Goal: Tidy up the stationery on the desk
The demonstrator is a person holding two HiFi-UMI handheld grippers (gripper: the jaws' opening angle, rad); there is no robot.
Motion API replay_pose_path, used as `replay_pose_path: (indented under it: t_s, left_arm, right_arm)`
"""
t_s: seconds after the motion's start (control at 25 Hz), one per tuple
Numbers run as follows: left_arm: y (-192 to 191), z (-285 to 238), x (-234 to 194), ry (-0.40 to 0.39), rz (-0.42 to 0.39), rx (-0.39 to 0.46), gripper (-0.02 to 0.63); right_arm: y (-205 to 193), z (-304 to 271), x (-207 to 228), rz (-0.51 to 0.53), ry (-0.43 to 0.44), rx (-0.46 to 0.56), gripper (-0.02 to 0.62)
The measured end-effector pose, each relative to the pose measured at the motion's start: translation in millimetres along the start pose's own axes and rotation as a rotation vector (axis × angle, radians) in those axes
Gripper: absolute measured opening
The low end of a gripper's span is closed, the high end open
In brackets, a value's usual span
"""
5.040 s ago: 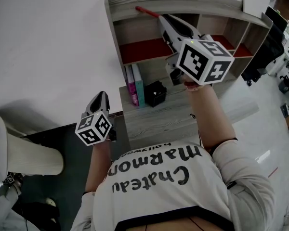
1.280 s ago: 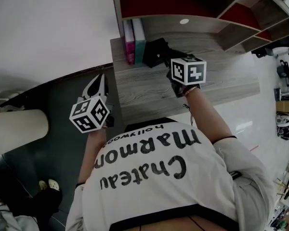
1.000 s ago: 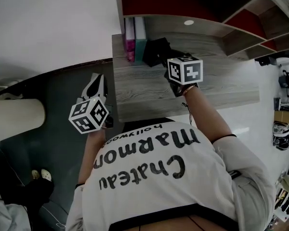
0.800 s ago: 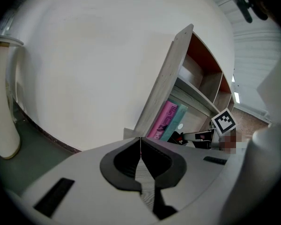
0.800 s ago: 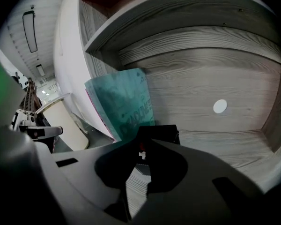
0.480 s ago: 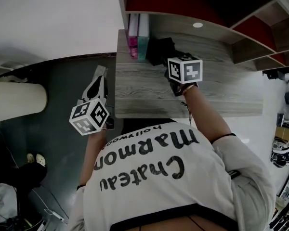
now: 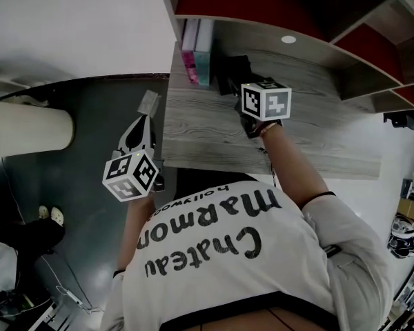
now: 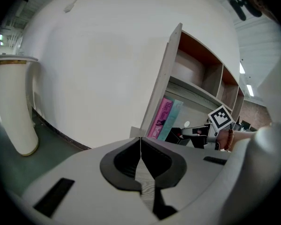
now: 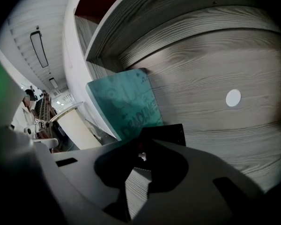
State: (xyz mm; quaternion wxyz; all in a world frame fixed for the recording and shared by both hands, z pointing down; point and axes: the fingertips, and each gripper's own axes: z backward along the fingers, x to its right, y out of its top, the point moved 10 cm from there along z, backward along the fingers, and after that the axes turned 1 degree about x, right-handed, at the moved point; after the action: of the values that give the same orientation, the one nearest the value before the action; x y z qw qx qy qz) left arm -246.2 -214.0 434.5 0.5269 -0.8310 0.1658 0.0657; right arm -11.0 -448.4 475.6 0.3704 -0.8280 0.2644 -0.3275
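Observation:
A pink book [image 7: 188, 52] and a teal book [image 7: 202, 52] stand upright at the desk's back left, under the shelf unit. Just right of them sits a black box [image 7: 233, 71]. My right gripper [image 7: 247, 92] rests low over the desk [image 7: 207, 126], its shut jaws touching or nearly touching that box. In the right gripper view the right gripper [image 9: 140, 151] points at the black box [image 9: 163, 131], with the teal book [image 9: 126, 104] behind. My left gripper [image 7: 143, 116] hangs shut and empty beyond the desk's left edge; its own view shows the left gripper [image 8: 140, 144] and both books [image 8: 165, 118].
A wooden shelf unit [image 7: 276, 5] with red-backed compartments stands over the desk's rear. A white round disc [image 7: 288, 39] sits on the back panel. Left of the desk are dark floor and a pale cylinder [image 7: 27, 126]. White wall [image 8: 98, 69] lies behind.
The right gripper came down from the shelf top to the black box and now holds still there. The left gripper drifted slightly down and back beside the desk.

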Motion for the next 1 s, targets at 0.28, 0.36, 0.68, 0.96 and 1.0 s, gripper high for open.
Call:
replay_pose_path:
  t_s: [0.28, 0.36, 0.68, 0.96, 1.0]
  left_arm:
    - [-9, 19, 11, 0.041, 0.001, 0.0, 0.017]
    - [-12, 24, 11, 0.049, 0.0, -0.001, 0.017]
    - [-11, 38, 4, 0.026, 0.035, 0.038, 0.017]
    - [0, 60, 5, -0.069, -0.004, 0.084, 0.017]
    - [2, 62, 6, -0.088, -0.012, 0.092, 0.017]
  right_arm:
    - [-4, -1, 1, 0.016, 0.02, 0.022, 0.066]
    - [-3, 0, 1, 0.019, 0.012, 0.03, 0.069]
    - [-2, 21, -11, 0.03, -0.008, 0.074, 0.101]
    - [-9, 74, -41, 0.01, -0.063, 0.17, 0.094]
    - [-12, 84, -46, 0.006, -0.074, 0.182, 0.091]
